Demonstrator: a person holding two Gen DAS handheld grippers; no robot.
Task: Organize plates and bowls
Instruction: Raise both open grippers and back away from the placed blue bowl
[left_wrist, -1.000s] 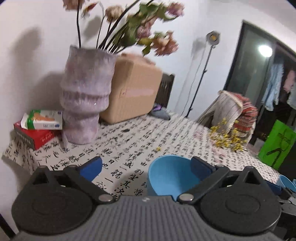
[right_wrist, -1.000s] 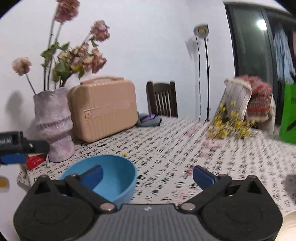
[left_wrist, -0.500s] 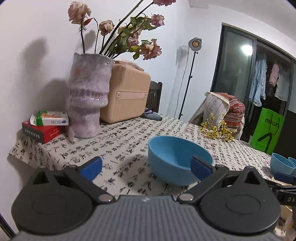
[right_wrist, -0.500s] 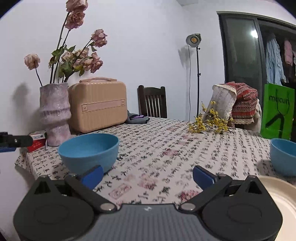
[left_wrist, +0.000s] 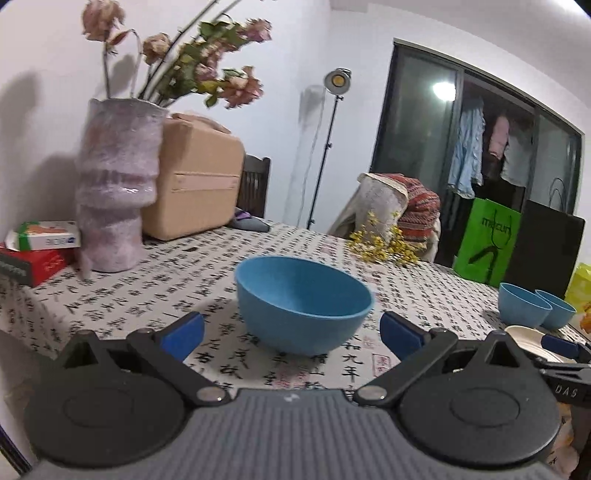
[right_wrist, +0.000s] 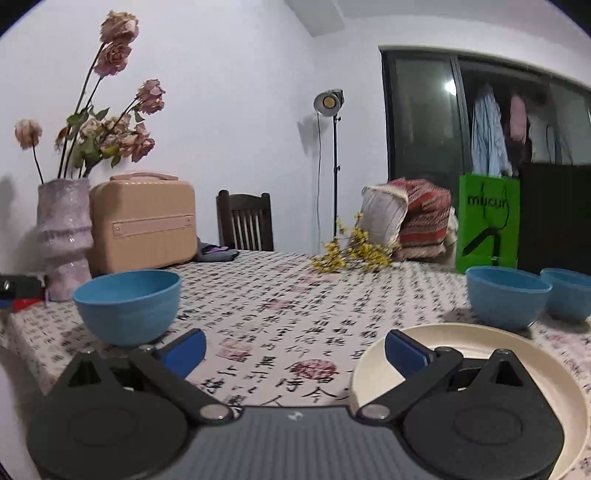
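Note:
A big blue bowl (left_wrist: 303, 302) stands upright on the patterned tablecloth (left_wrist: 184, 269), just beyond my open left gripper (left_wrist: 291, 334), whose pads hold nothing. The right wrist view has the same bowl (right_wrist: 127, 304) at left, ahead of the left fingertip. My right gripper (right_wrist: 295, 350) is open and empty; its right finger hangs over the rim of a cream plate (right_wrist: 546, 373). Two smaller blue bowls (right_wrist: 508, 295) (right_wrist: 570, 293) sit side by side behind the plate; in the left wrist view these small bowls (left_wrist: 524, 304) appear far right.
A purple vase (left_wrist: 114, 192) of dried flowers, a tan case (left_wrist: 195, 188) and boxes (left_wrist: 40, 247) line the table's left end. Yellow twigs (right_wrist: 351, 254), cushions (right_wrist: 413, 218), a chair (right_wrist: 245, 221) and a green bag (right_wrist: 487, 225) lie beyond.
Both grippers have drawn back from the big blue bowl, which now stands free on the cloth. The right view has swung right, bringing the plate and small bowls in.

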